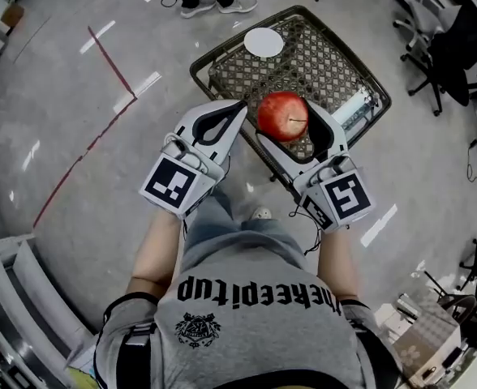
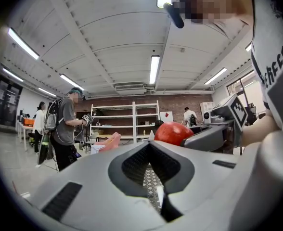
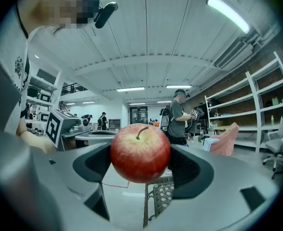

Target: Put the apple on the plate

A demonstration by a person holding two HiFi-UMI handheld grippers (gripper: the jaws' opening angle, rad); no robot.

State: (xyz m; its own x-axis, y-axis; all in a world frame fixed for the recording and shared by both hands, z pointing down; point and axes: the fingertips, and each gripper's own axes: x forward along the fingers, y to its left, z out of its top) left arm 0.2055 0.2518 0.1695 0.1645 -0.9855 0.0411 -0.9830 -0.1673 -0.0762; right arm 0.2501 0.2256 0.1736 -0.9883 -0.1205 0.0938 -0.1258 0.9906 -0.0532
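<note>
A red apple (image 1: 283, 116) is clamped between the jaws of my right gripper (image 1: 287, 126), held in the air over the near part of a dark wire-mesh table (image 1: 222, 47). It fills the middle of the right gripper view, stem up: apple (image 3: 140, 152), right gripper (image 3: 141, 154). The white plate (image 1: 264, 42) lies at the table's far edge. My left gripper (image 1: 238, 109) hangs just left of the apple, jaws together and holding nothing. The left gripper view has its closed tips, left gripper (image 2: 149, 144), with the apple (image 2: 173, 133) beyond them to the right.
A white and blue object (image 1: 356, 108) lies on the table's right side. Office chairs (image 1: 441, 47) stand at the right. A person's feet (image 1: 214, 2) are beyond the table. A red tape line (image 1: 109, 59) crosses the floor. Shelves (image 2: 132, 121) and people (image 2: 64, 129) are in the background.
</note>
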